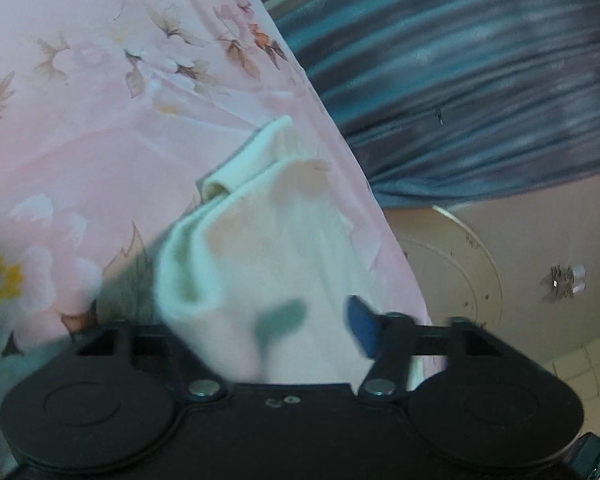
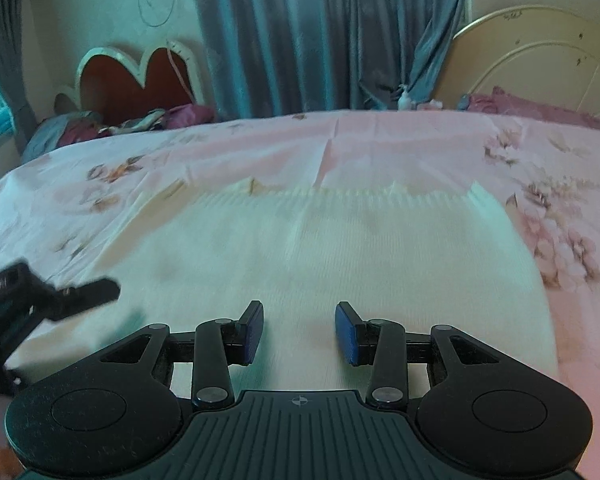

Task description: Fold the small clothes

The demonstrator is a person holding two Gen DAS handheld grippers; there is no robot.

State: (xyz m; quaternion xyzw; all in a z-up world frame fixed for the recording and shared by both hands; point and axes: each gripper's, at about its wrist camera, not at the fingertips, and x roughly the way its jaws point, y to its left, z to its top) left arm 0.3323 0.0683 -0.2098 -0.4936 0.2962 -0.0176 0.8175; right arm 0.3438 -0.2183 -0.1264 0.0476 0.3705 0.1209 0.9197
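Observation:
A white knit garment [image 2: 320, 248] lies spread flat on the pink floral bed sheet [image 2: 260, 148]. My right gripper [image 2: 300, 330] hovers over its near middle, its jaws apart and nothing between the blue pads. In the left wrist view a bunched fold of the garment [image 1: 260, 240] rises between the jaws of my left gripper [image 1: 268, 332]. The cloth drapes over and hides the left finger, and the right blue pad [image 1: 364, 328] stands at the cloth's edge, well apart from the middle. The right wrist view shows the left gripper's dark finger [image 2: 96, 290] at the garment's left edge.
Blue-grey curtains [image 2: 300, 40] hang behind the bed. A cream headboard [image 2: 540, 64] and pink pillows [image 2: 540, 110] are at the far right. A red heart-shaped board [image 2: 132, 80] and piled clothes [image 2: 140, 120] sit at the far left.

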